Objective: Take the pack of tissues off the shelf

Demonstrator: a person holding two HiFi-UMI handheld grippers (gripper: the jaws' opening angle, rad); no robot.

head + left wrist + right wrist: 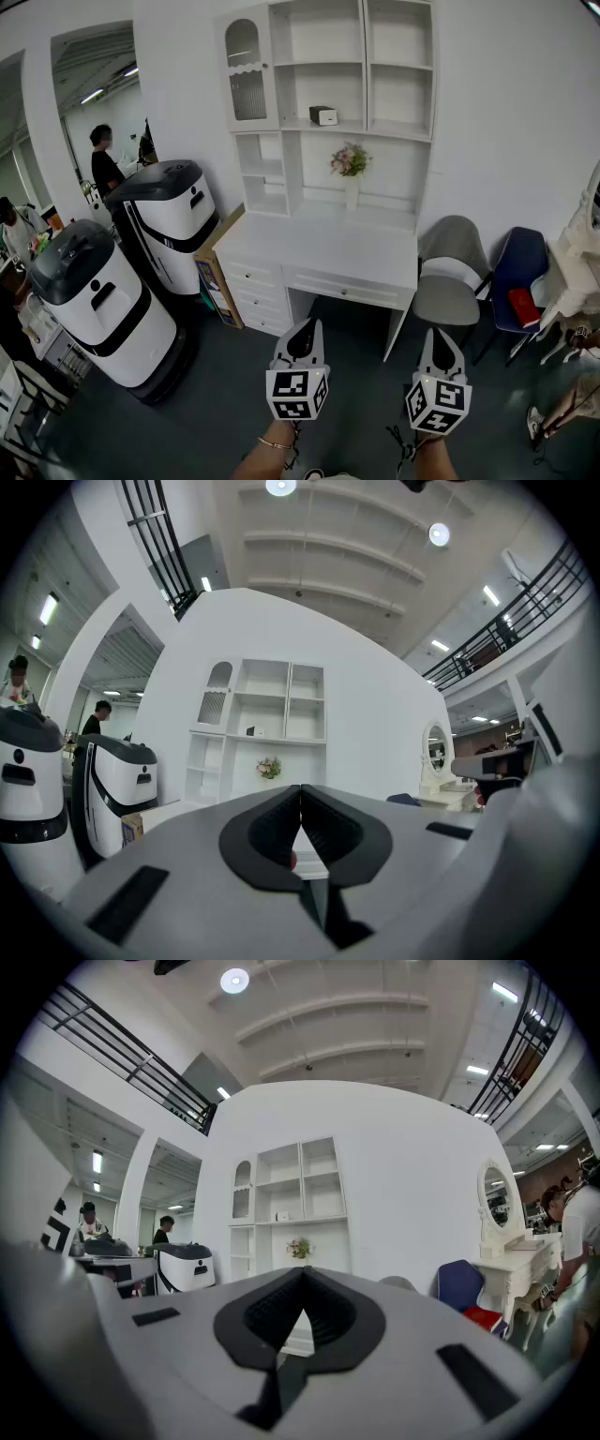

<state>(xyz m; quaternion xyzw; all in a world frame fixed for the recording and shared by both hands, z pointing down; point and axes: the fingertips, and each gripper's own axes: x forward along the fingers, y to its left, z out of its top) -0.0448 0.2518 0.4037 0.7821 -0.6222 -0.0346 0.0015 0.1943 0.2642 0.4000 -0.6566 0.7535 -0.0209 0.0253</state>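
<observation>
The pack of tissues (322,115) is a small grey and white box on the middle shelf of the white shelf unit (328,37) that stands on a white desk (319,248). It also shows as a tiny shape in the left gripper view (250,730) and the right gripper view (281,1216). My left gripper (306,325) and right gripper (439,334) hover low, well in front of the desk, and point toward it. Both are shut with nothing between their jaws. Their tips meet in the left (300,787) and right (303,1269) gripper views.
A vase of flowers (351,167) stands below the tissue shelf. Two white and black robots (94,300) (169,216) and a cardboard box (217,267) are left of the desk. A grey chair (448,281) and a blue chair (517,277) stand on the right. People are at the far left.
</observation>
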